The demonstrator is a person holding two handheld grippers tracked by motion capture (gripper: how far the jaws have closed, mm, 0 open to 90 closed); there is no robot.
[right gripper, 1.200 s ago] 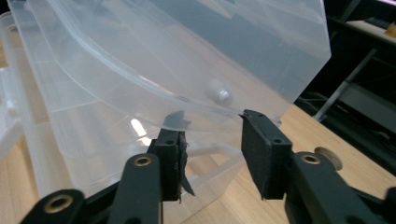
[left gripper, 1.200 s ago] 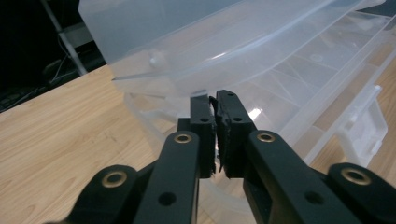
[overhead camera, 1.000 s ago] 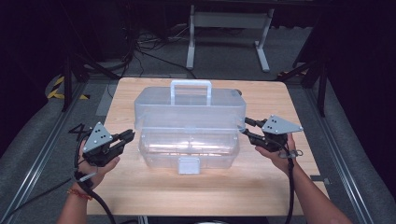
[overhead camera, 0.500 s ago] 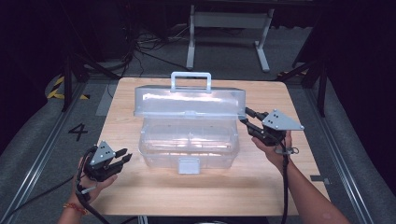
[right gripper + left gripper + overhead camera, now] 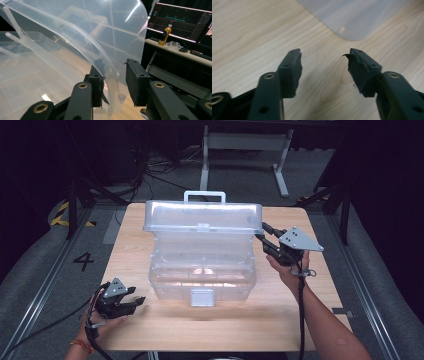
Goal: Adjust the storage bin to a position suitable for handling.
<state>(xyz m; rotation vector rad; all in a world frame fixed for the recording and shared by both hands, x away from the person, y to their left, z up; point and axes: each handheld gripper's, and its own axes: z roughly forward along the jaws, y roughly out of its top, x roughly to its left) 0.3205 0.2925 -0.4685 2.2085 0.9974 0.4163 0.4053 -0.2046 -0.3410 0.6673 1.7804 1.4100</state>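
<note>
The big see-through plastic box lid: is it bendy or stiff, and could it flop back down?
The clear plastic lid looks thin, so probably slightly bendy and light. It stands raised with the right gripper at its corner edge, so it might drop shut if released. Its glossy surface may be slippery between the black pads.

A single digit "4" (image 5: 83, 261) is marked in dark paint on the grey floor (image 5: 45, 270), in the high view up and to the left of the left gripper's jaws. The monitor (image 5: 185, 21) beyond the right gripper's jaws carries readouts too small to read.
</note>
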